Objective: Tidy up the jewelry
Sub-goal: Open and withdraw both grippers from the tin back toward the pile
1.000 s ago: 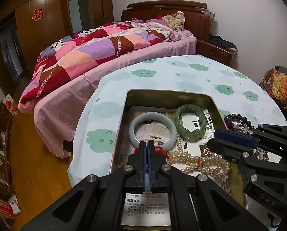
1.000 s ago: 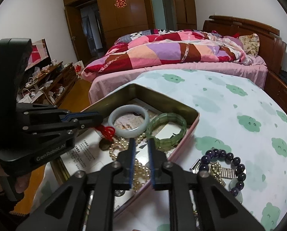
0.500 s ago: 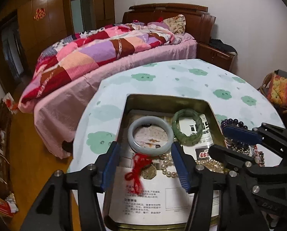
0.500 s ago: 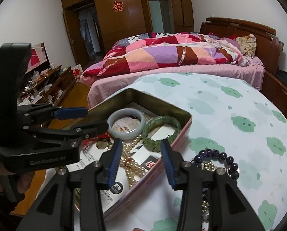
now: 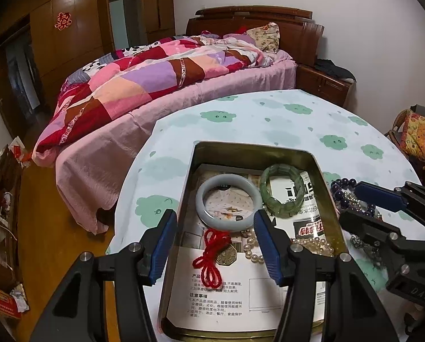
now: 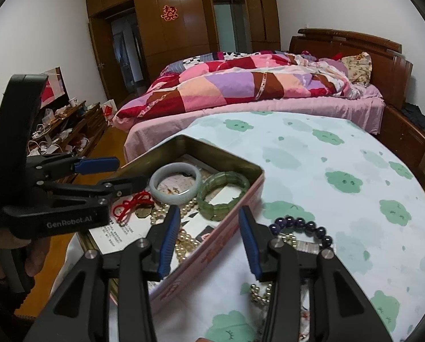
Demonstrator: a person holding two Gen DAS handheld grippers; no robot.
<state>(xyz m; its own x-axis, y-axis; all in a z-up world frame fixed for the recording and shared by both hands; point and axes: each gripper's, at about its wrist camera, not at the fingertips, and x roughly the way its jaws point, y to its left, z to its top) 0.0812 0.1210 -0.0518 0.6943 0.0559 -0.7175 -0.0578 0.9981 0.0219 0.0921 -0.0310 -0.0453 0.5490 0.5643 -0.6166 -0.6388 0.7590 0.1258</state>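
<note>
Tin: open metal tin on the cloud-print surface, paper sheets lining its floor.
Pale bangle: pale grey-green bangle flat in the tin's far half, just beside the green bracelet.
Green bracelet: segmented green bracelet flat near the tin's right wall.
Red cord charm: red knotted cord with a brass octagonal charm, lying on the paper just nearer the camera than the bangle.
Pearls: pearl strand heaped by the right wall, trailing toward the charm.
Purple beads: purple bead bracelet outside the tin, on the surface beside its pink outer wall, touching a tangle of small metallic beads.
Left hand-held gripper: left hand-held gripper over the tin's near half, jaws spread wide, holding nothing; cord and charm lie between its blue pads.
Right hand-held gripper: right hand-held gripper above the tin's right wall, jaws wide apart, empty.
Background: bed with a patchwork quilt; wooden wardrobe.
</note>
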